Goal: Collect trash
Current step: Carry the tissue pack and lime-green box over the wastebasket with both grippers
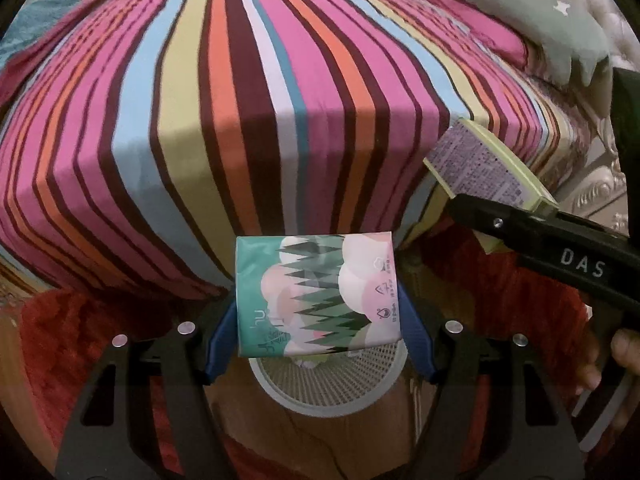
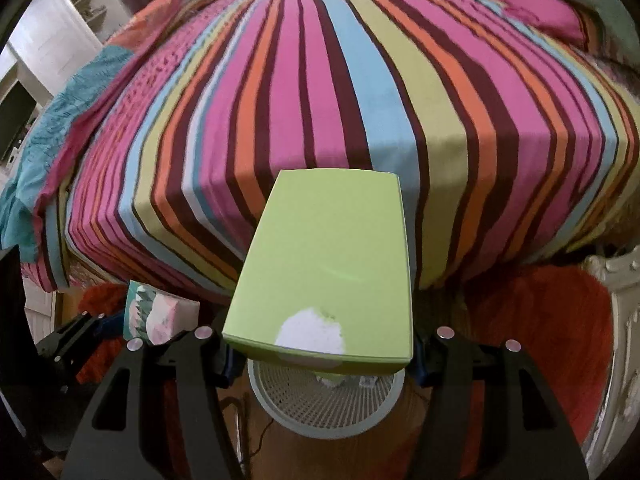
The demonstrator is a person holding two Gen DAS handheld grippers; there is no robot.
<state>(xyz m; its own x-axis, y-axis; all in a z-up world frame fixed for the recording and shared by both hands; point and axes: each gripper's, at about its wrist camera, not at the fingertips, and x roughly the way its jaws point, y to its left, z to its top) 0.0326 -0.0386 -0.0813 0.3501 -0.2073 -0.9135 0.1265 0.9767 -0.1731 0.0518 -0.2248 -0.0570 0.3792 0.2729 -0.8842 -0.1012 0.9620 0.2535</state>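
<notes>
We hold a tissue pack (image 1: pixel 316 294) clamped between the blue pads (image 1: pixel 222 344) of our left gripper (image 1: pixel 318 344), and a green box (image 2: pixel 328 268) gripped in our right gripper (image 2: pixel 320 356), both poised above the white mesh bin (image 2: pixel 326 400) that shows just beneath the fingertips. If we let go too soon, either piece may clip the rim and tumble onto the red rug (image 1: pixel 80 340), since each overhangs the opening toward the striped bed (image 1: pixel 280 100). The two loads sit close together and could knock each other. Our right pads are hidden under the box, and the bin's contents and far rim are covered.
</notes>
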